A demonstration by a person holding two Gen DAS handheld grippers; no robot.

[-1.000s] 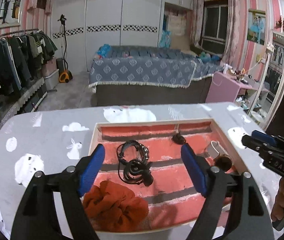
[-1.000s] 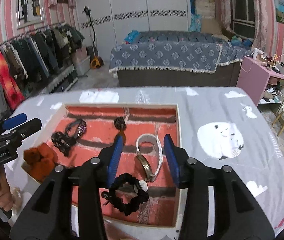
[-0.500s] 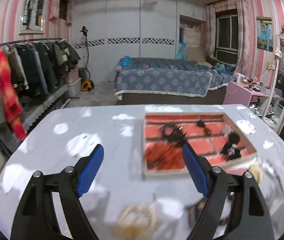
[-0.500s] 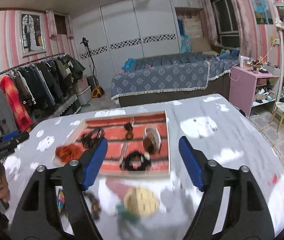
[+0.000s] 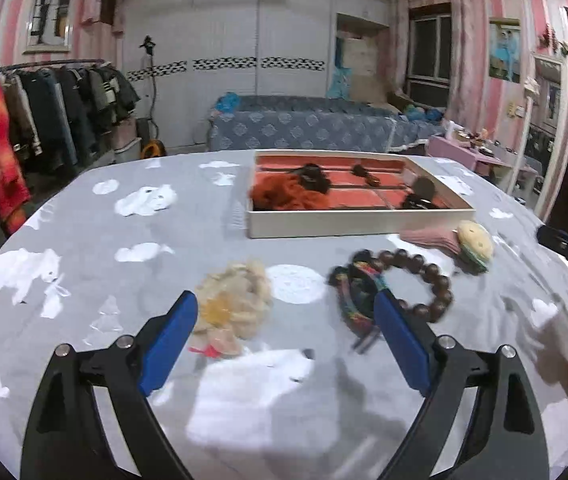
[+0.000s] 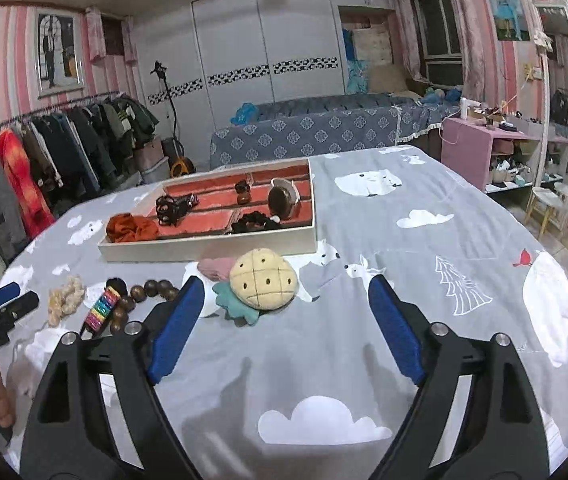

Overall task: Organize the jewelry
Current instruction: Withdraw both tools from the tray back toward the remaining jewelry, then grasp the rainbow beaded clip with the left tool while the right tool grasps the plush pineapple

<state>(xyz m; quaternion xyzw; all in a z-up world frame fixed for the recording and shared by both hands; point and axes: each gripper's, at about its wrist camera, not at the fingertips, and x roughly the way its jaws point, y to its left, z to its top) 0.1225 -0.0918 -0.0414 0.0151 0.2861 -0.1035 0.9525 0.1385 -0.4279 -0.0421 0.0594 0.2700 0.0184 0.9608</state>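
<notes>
Step in hand, as judged: between placements; the next loose item is to be fetched for the tray.

The left gripper (image 5: 286,340) is held low over the grey cloth of the table (image 5: 84,280), jaws opening wide, nothing between them. Just ahead of its left finger a cream scrunchie (image 5: 234,304) is seen; beside its right finger, a multicoloured band (image 5: 358,300) touching a brown bead bracelet (image 5: 420,276).

The tray (image 6: 208,246) is set further back, already holding an orange scrunchie (image 6: 132,227), dark hair ties and a bangle.

The right gripper (image 6: 284,328) is likewise empty, jaws opening. A pineapple-shaped plush clip (image 6: 262,280) lies just ahead between its fingers, near the tray's front wall.

Next move, as judged: each gripper is to be lowered and advanced onto its nearest item, then closed; soft items call for a central pinch.
</notes>
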